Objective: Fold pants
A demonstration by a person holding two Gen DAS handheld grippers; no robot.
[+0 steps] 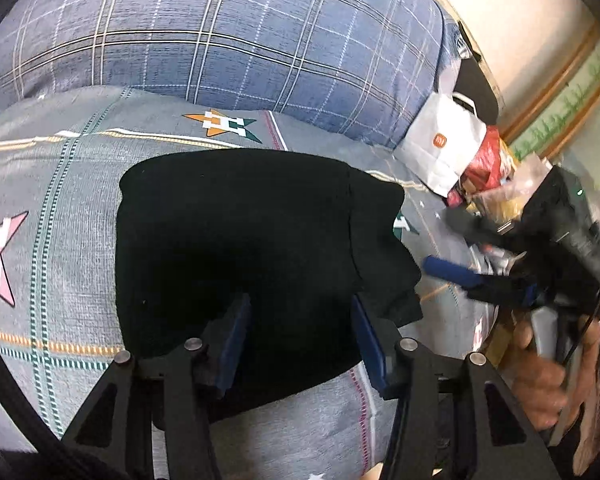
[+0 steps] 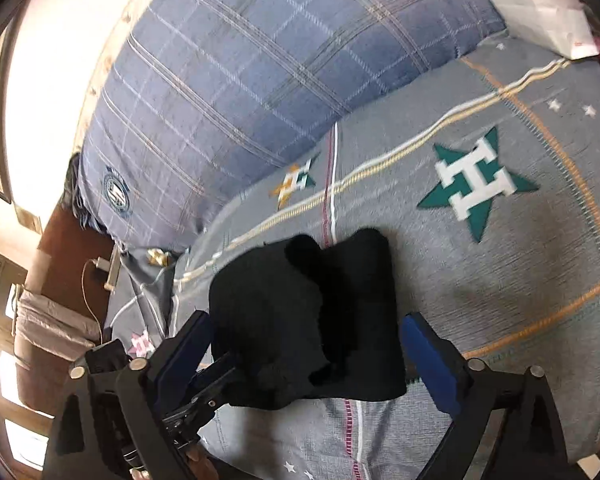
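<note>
Black pants (image 1: 236, 256) lie folded into a compact bundle on the grey star-print bedsheet (image 1: 48, 208), below the blue plaid quilt (image 1: 220, 32). Your left gripper (image 1: 300, 332) hangs over the bundle's near edge, blue pads spread apart, holding nothing. Your right gripper (image 2: 306, 356) sits low beside the pants, jaws wide, empty. White paper bag (image 1: 440, 148) stands near the bed's far edge.

Right gripper (image 1: 500, 276) motion-blurred in left view; black pants' (image 1: 240, 248) folds indiscernible.
</note>
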